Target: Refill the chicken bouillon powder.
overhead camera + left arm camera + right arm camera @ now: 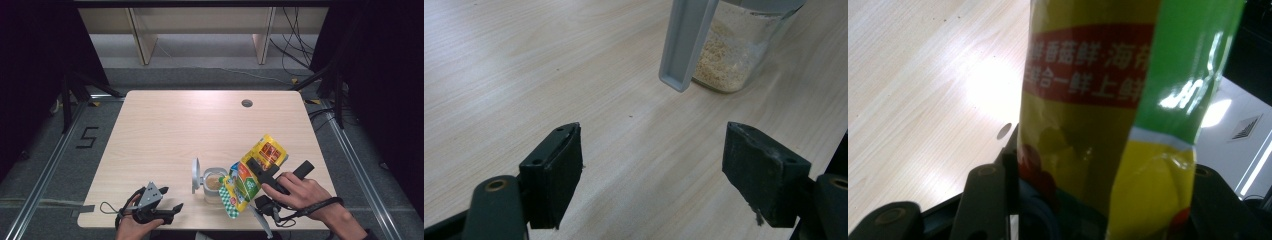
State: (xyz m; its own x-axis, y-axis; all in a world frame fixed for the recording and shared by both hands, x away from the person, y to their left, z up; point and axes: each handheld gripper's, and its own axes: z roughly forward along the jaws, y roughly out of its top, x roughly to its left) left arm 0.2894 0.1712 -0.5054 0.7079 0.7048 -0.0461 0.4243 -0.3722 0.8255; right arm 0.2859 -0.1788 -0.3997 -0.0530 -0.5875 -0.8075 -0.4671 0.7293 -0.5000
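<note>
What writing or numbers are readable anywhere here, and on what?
"5": taped dark on the grey floor left of the wooden table.
"鲜香菇鲜·海", partly legible: red band on the yellow-green foil pouch clamped in the right gripper.
Second white line below: blurred.
Pouch front print in high view: too small.

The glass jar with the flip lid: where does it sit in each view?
High view: glass jar at bottom centre, under the tilted yellow-green pouch.
Left gripper view: top right, part-filled with beige granules.
Right gripper view: not in it.
Shared landmark: the light wooden table.
</note>
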